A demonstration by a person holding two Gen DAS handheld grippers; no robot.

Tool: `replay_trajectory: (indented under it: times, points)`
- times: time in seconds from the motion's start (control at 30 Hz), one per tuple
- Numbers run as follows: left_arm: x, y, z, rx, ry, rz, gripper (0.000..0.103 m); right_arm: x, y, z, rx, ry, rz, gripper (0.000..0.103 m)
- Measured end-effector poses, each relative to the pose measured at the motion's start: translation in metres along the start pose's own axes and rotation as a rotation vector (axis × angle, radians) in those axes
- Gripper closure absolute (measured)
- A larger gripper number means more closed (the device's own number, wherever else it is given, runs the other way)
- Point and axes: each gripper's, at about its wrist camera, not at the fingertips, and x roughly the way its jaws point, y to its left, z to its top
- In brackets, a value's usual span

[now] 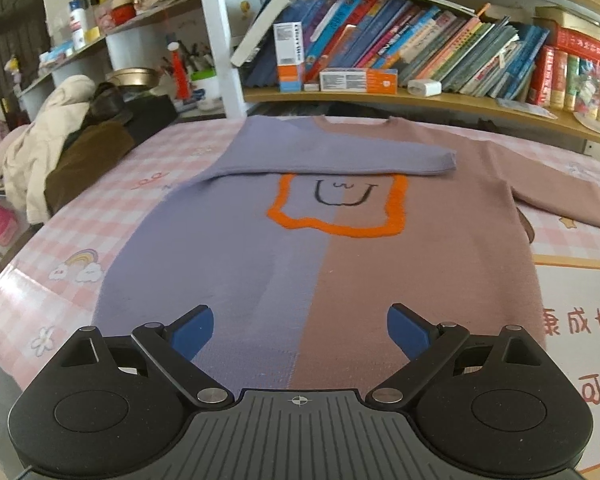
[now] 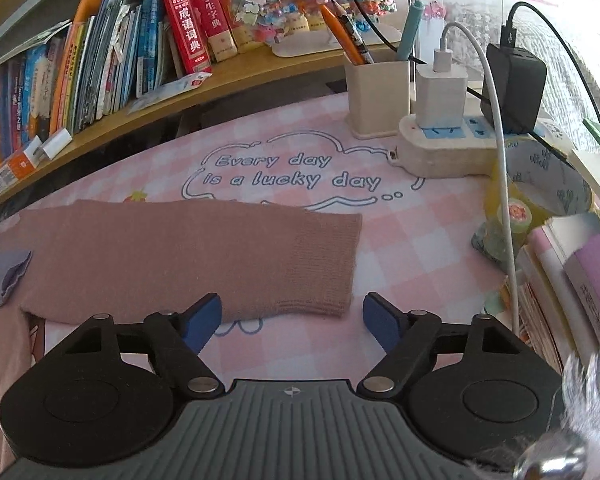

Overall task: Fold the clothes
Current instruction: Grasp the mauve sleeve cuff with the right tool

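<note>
Your left gripper (image 1: 300, 332) hangs over the near hem of the sweater (image 1: 308, 248), its blue pads (image 1: 194, 330) spread wide and holding nothing. The sweater lies flat on the pink checked tablecloth (image 1: 100, 216), collar toward the bookshelf (image 1: 380, 98), purple on its left half and dusty pink on its right, with an orange outlined figure (image 1: 340, 204) across the chest. The purple sleeve (image 1: 340, 156) is folded across the chest, just above that figure, its cuff reaching onto the pink half. The pink sleeve (image 2: 204, 256) lies stretched out flat to the side on the cloth, cuff pointing toward the power strip (image 2: 444, 148) and pen cup (image 2: 378, 92) but well apart from them. Your right gripper (image 2: 292, 322) sits just in front of that cuff, jaws also spread and empty; the left pad (image 2: 202, 322) overlaps the sleeve's near edge in view, though you cannot tell whether it touches. A pile of clothes (image 1: 56, 148) sits at the far left of the table, and a stack of books (image 2: 572, 280) lies to the right of the right gripper.
</note>
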Motion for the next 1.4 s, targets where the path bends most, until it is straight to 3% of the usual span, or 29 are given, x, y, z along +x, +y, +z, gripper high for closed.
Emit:
replay_trajectory:
  times: [0.1, 0.17, 0.37, 0.83, 1.3, 1.4]
  points:
    - [-0.003, 0.002, -0.001, 0.002, 0.001, 0.011, 0.007, 0.004, 0.004, 0.003, 0.001, -0.011, 0.010, 0.035]
    - [-0.003, 0.004, -0.001, -0.002, 0.003, 0.018, 0.007, 0.006, 0.005, 0.005, 0.015, -0.015, 0.033, 0.046]
    - [-0.004, 0.007, -0.001, -0.008, 0.006, 0.027, 0.007, 0.012, 0.011, 0.008, 0.066, -0.013, 0.132, 0.052]
    - [-0.003, 0.010, -0.004, -0.017, 0.018, 0.032, 0.007, 0.012, -0.003, 0.011, 0.210, 0.021, 0.220, 0.052]
    - [0.000, 0.014, -0.001, -0.019, 0.021, 0.040, 0.007, 0.019, 0.002, 0.016, 0.261, 0.014, 0.182, 0.057]
    - [0.001, 0.012, 0.000, -0.013, 0.017, 0.032, 0.007, 0.018, 0.003, 0.014, 0.353, 0.056, 0.210, 0.057]
